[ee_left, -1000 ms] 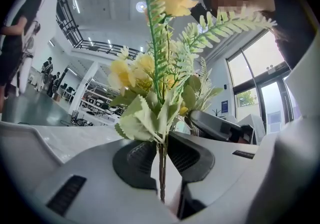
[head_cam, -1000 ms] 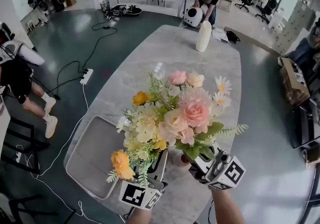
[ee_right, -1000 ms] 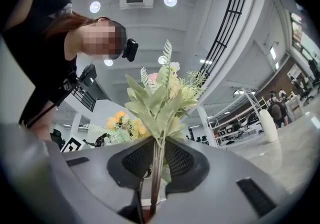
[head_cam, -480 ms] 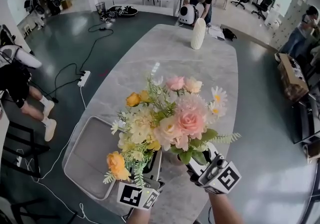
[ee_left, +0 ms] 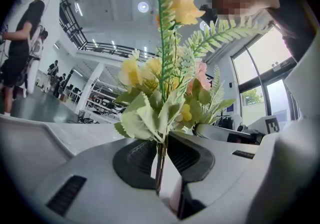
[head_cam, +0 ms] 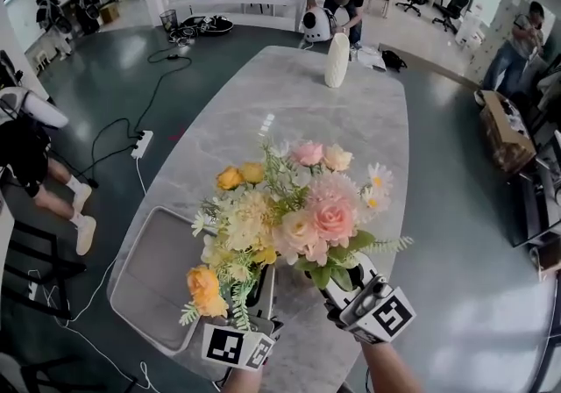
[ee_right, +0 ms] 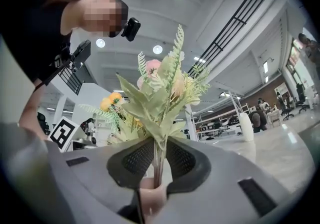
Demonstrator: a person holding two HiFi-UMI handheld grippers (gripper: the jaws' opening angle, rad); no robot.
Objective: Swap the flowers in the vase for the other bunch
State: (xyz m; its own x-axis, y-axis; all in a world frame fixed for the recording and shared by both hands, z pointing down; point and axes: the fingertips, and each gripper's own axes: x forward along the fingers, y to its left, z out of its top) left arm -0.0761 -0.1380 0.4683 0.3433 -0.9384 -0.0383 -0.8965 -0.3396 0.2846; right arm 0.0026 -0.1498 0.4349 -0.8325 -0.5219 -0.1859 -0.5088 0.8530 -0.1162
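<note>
Left gripper: jaws drawn close, a narrow gap between them. The thin green stems of the yellow bunch are pinched between the dark ribbed pads. The stems stand nearly upright, with leaves and fern fronds fanning just above the jaws.

Right gripper: jaws likewise nearly together, clamped on the stems of the pink bunch. Broad pale-green leaves spread directly over the pads. Something pale pink sits low in the gap; what it is cannot be told.

Head view: both grippers are held side by side over the near end of the table, left gripper and right gripper, marker cubes facing the camera. The yellow bunch and pink bunch press together into one mass, blooms touching, yellow to the left and pink to the right.

Surroundings: a shallow grey tray lies on the table's near left corner, just beside the left gripper and partly under the yellow blooms. A tall white vase stands upright at the far end of the table, well apart from both bunches, with no flowers in it. It also shows small in the right gripper view. A white power strip with its cable lies on the dark floor left of the table. People stand along the room's far edges.
</note>
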